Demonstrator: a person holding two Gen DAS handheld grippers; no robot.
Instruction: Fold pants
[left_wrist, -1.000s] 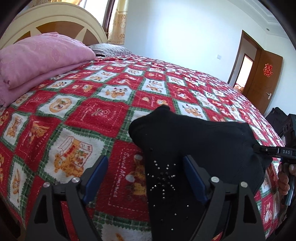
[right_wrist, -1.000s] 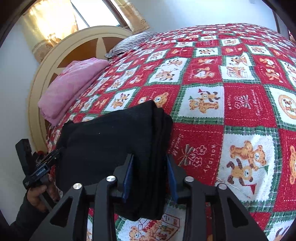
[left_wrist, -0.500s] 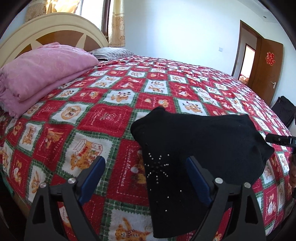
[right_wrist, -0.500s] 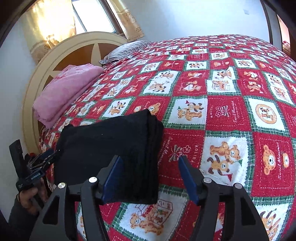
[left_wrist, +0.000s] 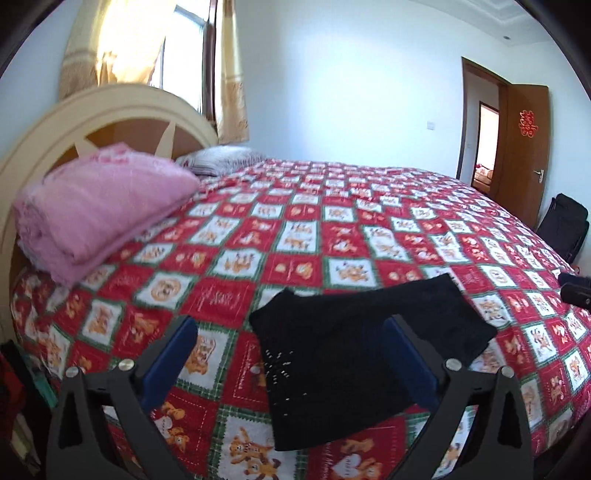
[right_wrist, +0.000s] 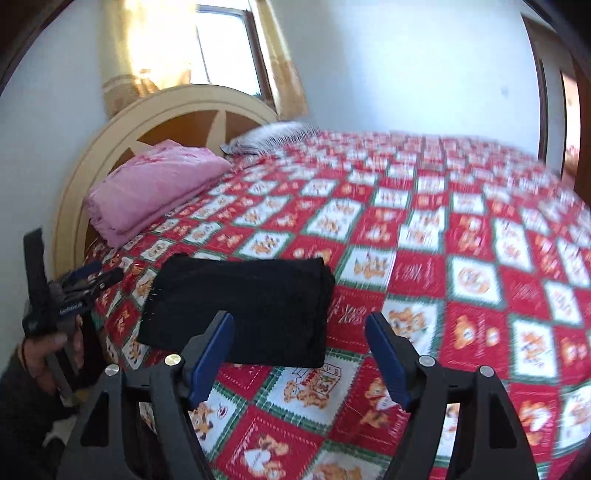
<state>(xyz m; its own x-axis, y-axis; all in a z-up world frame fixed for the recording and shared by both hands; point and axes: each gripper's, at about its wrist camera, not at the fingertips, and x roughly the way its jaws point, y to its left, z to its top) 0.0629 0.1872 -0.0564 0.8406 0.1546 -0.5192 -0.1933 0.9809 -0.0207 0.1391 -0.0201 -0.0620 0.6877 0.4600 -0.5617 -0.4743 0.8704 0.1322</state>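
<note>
The black pants (left_wrist: 351, 350) lie folded into a thick rectangle on the red patchwork bedspread (left_wrist: 332, 236), near its front edge. My left gripper (left_wrist: 288, 325) hovers above and short of them. Its jaws are opening wide, and its blue pads touch no cloth. Small shiny studs show on the near part of the pants. In the right wrist view the pants (right_wrist: 251, 295) lie ahead and to the left of my right gripper (right_wrist: 299, 319). Its jaws are opening too, with nothing pressed between them. A hand (right_wrist: 55, 343) holds the left gripper (right_wrist: 88, 280) at the far left.
A folded pink blanket (left_wrist: 99, 206) and a striped pillow (left_wrist: 221, 160) rest by the cream headboard (left_wrist: 110, 107). A black bag (left_wrist: 565, 225) stands on the floor near the brown door (left_wrist: 524, 147). The bed's edge runs just below the pants.
Both grippers have drawn back and risen from the pants. The right jaws, which held the folded edge, have let go and spread. The left jaws have widened.
</note>
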